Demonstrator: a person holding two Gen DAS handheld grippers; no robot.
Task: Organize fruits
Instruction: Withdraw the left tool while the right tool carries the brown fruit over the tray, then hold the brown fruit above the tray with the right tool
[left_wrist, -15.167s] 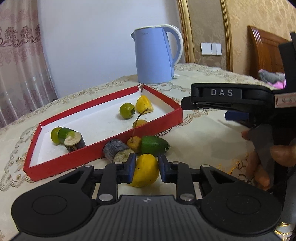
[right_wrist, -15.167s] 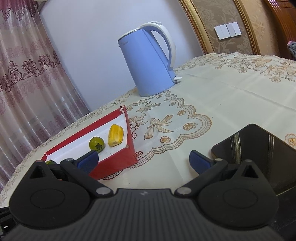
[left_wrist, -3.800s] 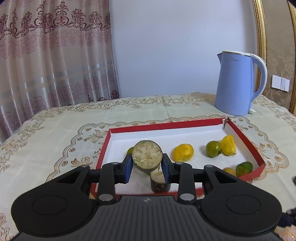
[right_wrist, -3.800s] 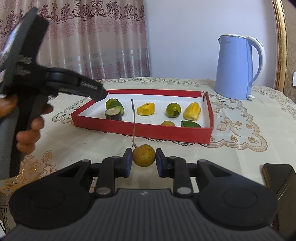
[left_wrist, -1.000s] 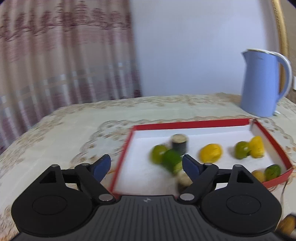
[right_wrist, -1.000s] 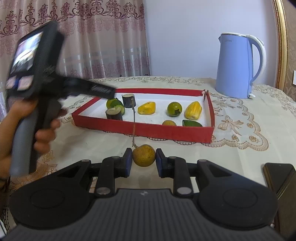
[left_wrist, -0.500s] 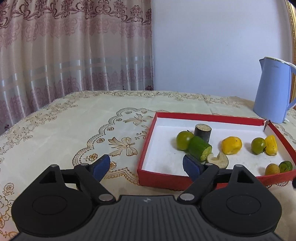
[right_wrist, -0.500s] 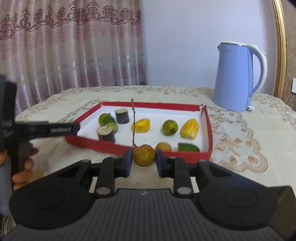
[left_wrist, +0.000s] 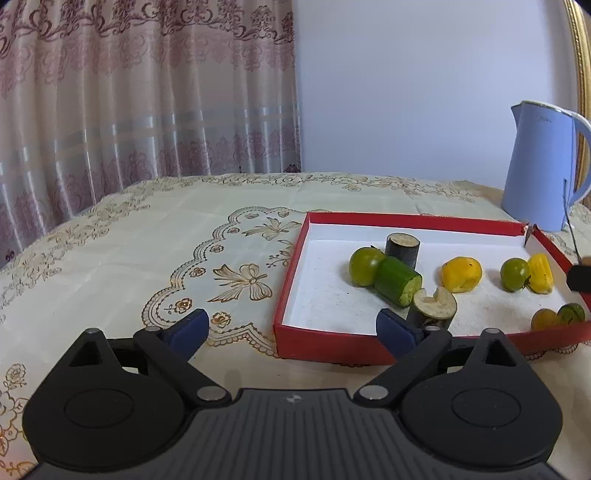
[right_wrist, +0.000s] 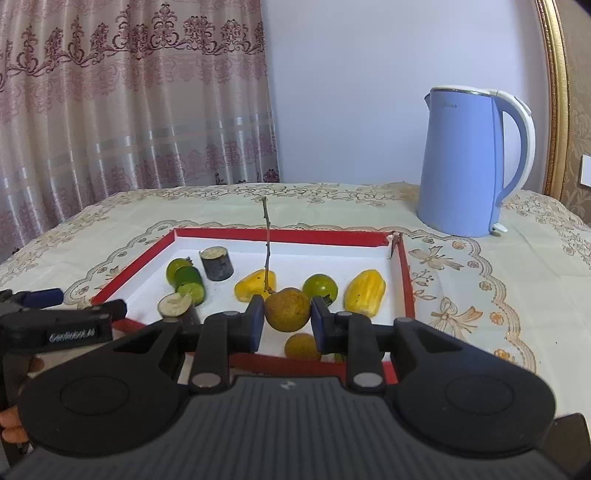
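Your right gripper (right_wrist: 287, 322), jaws clamped on the stemmed fruit (right_wrist: 287, 308), now hovers over the red tray (right_wrist: 280, 234); your left gripper (left_wrist: 291, 325), jaws just widened and empty, sits outside it.

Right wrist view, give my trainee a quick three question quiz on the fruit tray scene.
1. True or false: the right gripper is shut on the brown stemmed fruit.
2. What stands behind the red tray? A kettle, B bowl, C vase.
3. The left gripper is ____.

Key: 1 true. 2 A, the blue kettle. 3 open, holding nothing; its jaws have just been opening.
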